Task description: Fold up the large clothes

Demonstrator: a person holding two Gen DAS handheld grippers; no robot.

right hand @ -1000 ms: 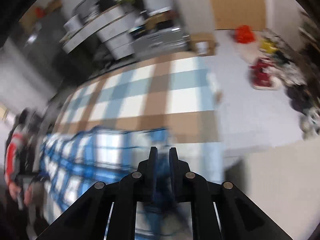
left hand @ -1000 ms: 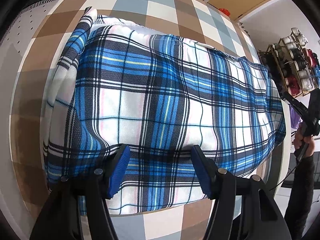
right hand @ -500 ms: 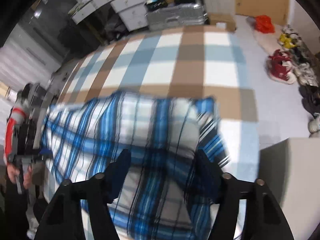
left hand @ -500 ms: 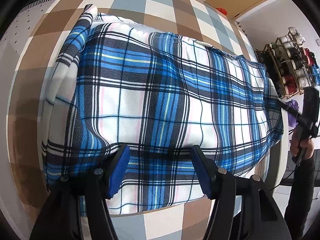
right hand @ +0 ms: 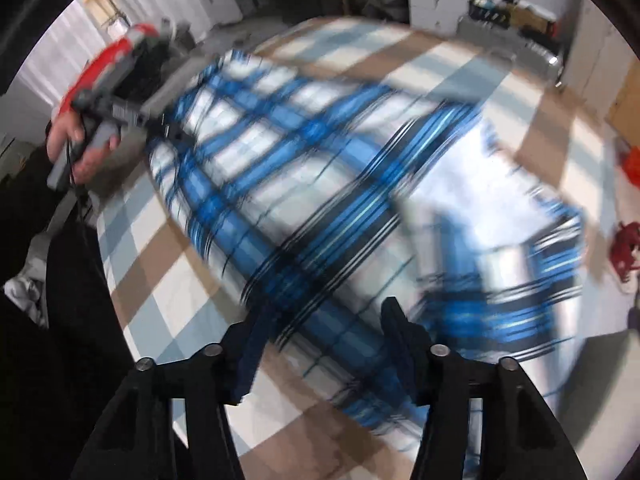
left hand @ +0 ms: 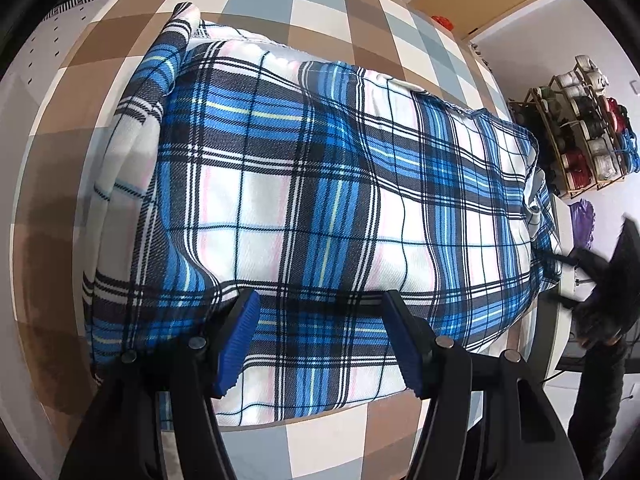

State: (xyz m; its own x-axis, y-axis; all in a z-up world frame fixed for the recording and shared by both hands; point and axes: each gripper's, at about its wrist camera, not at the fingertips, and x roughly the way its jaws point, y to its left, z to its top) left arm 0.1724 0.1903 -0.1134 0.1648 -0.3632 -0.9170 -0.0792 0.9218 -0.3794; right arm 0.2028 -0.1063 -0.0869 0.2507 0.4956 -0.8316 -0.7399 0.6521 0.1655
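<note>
The plaid garment (left hand: 320,208), blue, white and black, lies folded on the checked surface (left hand: 256,4), which shows brown, grey-blue and white squares. One long folded edge of the garment runs along the near edge of the surface; a narrower folded strip of the same cloth lies along the garment's left side in the left wrist view.

The left tongs (left hand: 320,340) hover over the near edge of the garment with their jaws apart. The blue pads (left hand: 236,348) stand clear of each other, and no cloth is pinched between them.

The right tongs (right hand: 320,344) are also spread, their jaws having just been opening. The garment lies below and beyond them, with nothing clamped between the jaws. This view is heavily blurred, so finer detail of the cloth cannot be read.

Beside the garment's far right end, off the surface, a wire rack of spools (left hand: 584,128) stands on the floor. The person's left hand (right hand: 76,148) is seen gripping a handle near the garment's far end in the right wrist view.
</note>
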